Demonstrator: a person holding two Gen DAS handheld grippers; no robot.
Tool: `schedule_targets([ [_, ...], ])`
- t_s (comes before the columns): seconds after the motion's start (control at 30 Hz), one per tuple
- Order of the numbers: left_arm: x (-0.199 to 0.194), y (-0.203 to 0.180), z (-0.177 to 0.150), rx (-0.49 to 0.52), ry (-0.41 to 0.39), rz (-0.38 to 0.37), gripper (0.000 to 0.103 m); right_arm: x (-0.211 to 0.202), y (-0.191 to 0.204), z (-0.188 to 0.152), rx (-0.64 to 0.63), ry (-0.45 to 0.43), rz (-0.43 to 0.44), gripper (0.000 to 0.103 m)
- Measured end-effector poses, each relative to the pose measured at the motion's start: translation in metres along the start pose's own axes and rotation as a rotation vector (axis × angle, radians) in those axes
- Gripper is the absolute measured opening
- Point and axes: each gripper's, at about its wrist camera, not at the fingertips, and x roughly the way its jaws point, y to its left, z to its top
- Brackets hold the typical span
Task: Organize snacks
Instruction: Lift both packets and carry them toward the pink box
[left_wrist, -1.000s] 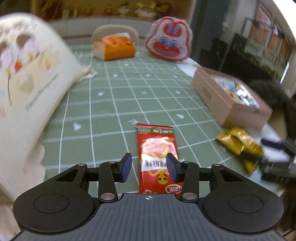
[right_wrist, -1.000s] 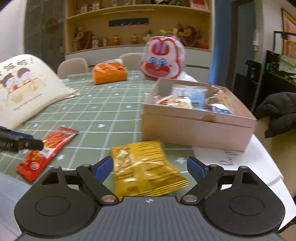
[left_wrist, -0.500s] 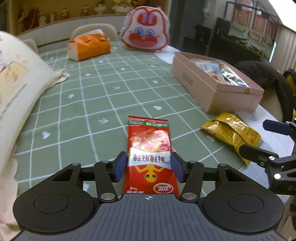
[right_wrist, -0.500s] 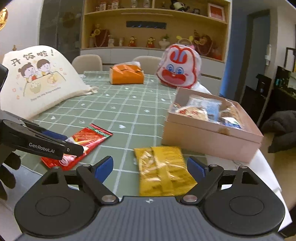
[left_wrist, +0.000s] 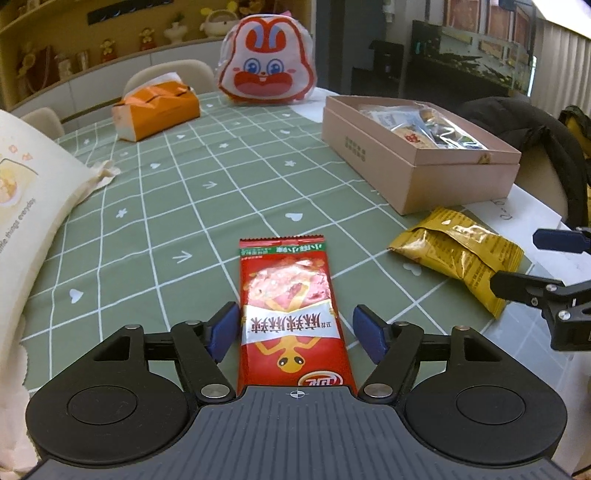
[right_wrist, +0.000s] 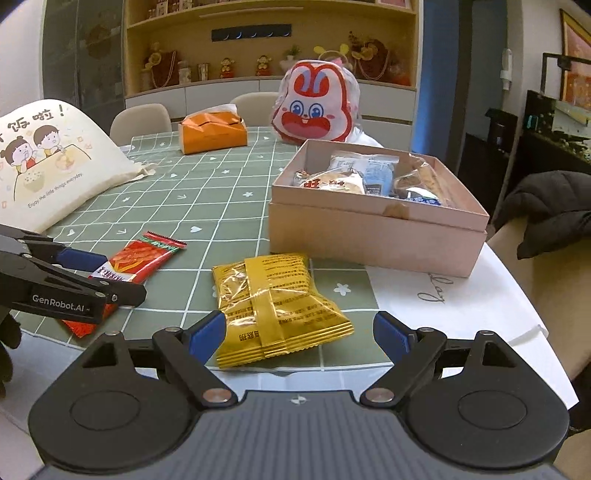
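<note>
Green checked tablecloth (left_wrist: 177, 206), red snack packet (left_wrist: 291, 314) between open left jaws

My left gripper (left_wrist: 295, 334) sits low near the table's near edge, pointing toward its far side, fingers spread apart with a clear gap between the blue pads (left_wrist: 221, 330). My right gripper (right_wrist: 299, 334) is level beside it toward the table's right edge, jaws spread wider, its blue fingertips (right_wrist: 391, 338) closed on nothing.
</note>
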Motion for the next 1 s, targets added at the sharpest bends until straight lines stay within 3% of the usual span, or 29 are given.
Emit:
schedule_targets([
  [0.1, -0.007, -0.002, -0.004, 0.000, 0.004, -0.010, 0.064, -0.001, 0.002, 0.005, -0.032, -0.013, -0.002, 0.087],
  [0.27, -0.018, -0.007, -0.013, 0.007, 0.008, -0.037, 0.064, 0.010, 0.002, 0.018, -0.046, 0.003, 0.043, 0.088],
  [0.5, -0.021, -0.006, -0.014, -0.039, 0.010, -0.056, 0.064, 0.036, -0.011, 0.017, 0.097, 0.130, 0.142, 0.088],
  [0.7, -0.023, 0.007, -0.012, -0.163, 0.014, -0.100, 0.064, 0.016, 0.007, 0.005, -0.055, 0.149, 0.234, 0.088],
  [0.8, -0.024, 0.007, -0.014, -0.166, 0.002, -0.103, 0.064, 0.008, 0.005, 0.010, -0.033, 0.118, 0.169, 0.088],
  [0.93, -0.024, -0.005, -0.017, -0.113, -0.017, -0.053, 0.064, 0.010, -0.006, 0.023, 0.107, 0.057, 0.040, 0.088],
  [1.0, -0.023, -0.012, -0.019, -0.086, -0.025, -0.023, 0.064, 0.019, -0.008, 0.031, 0.167, 0.089, 0.041, 0.092],
])
